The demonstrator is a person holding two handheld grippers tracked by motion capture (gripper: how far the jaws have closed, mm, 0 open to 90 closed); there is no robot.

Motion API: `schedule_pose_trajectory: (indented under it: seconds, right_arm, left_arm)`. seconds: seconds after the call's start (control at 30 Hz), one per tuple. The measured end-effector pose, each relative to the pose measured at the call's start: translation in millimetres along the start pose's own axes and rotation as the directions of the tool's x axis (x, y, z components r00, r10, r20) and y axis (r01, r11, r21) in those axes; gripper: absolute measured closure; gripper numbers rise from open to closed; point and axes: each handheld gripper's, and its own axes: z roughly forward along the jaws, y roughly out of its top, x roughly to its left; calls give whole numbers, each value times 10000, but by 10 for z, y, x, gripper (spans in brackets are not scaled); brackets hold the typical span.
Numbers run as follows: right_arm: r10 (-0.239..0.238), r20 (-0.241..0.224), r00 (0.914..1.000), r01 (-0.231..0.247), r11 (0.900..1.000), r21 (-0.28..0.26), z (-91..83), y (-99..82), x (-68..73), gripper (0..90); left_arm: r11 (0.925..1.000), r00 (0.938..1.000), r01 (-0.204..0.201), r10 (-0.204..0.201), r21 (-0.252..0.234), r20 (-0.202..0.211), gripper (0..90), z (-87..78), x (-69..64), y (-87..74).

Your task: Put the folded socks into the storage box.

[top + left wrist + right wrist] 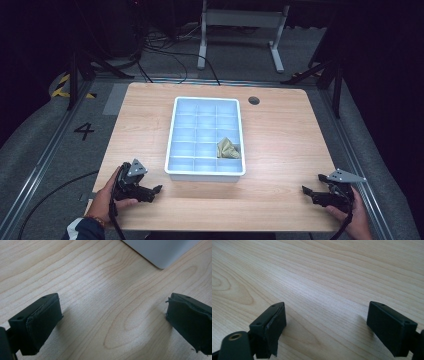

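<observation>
In the high view, nearest the camera, two hands come in from the bottom edge, each with one black claw resting on the surface [280, 135], a pale wood-grain rectangle with rounded corners and one round dark hole [254, 100] near its far right. The left claw [156, 189] lies at the near left corner, just beside the tray's near left corner and apart from it; the right claw [306, 190] lies at the near right, well apart from the tray. Each carries one grey three-cornered plate on top. Between them and farther back sits one tray [171, 131], white, plastic-looking, rectangular with a raised rim, split by thin walls into a grid of small compartments. One crumpled olive-tan cloth [228, 148] lies in a compartment at the tray's right side, in the second row from the near edge; it is wrinkled and bunched. In the left gripper view, the claw's two blocky matte-black jaws stand wide apart over bare wood, nothing between them, and a rounded corner of the tray [162, 252] shows at the top right. In the right gripper view, the two jaws likewise stand wide apart with nothing between them.
</observation>
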Motion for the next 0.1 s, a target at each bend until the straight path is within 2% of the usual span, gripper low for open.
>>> schedule_pose_trajectory:
  seconds: [0.1]
  right_arm:
    - [1,-1,10000,-1,10000,0,0,0,0,160]
  left_arm:
    - [10000,10000,3,-3,2,-7,3,0,0,0]
